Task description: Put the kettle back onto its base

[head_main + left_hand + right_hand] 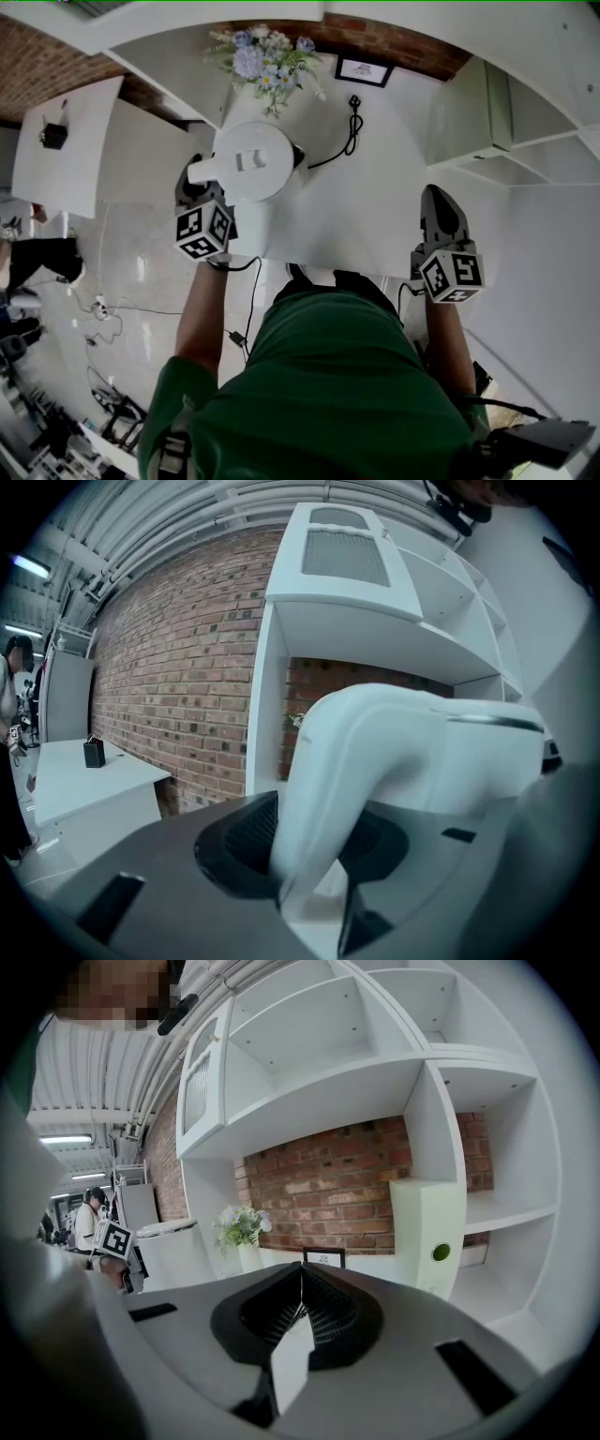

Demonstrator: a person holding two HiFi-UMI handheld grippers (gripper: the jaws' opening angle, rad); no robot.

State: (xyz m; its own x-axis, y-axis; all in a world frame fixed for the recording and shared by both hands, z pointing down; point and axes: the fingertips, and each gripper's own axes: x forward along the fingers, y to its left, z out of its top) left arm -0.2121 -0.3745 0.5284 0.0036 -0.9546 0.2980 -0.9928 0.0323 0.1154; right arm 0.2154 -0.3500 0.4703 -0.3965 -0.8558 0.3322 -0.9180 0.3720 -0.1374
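The white kettle (251,159) is at the left end of the white counter (375,216), lid up. My left gripper (199,187) is shut on the kettle's handle (328,761), which fills the space between the jaws of the left gripper (314,832) in its own view. A black piece, apparently the base (299,154), shows at the kettle's right edge, and a black cord (351,131) runs away from it. I cannot tell whether the kettle rests on it. My right gripper (439,202) is over the counter's right part, and its own view shows the right gripper (300,1279) shut on nothing. That view also shows the kettle (173,1241) far to the left.
A vase of flowers (267,61) and a small picture frame (364,70) stand by the brick wall behind the kettle. A white box (469,122) stands in the shelf unit at the right. A side table (66,141) and floor cables (103,309) are off to the left.
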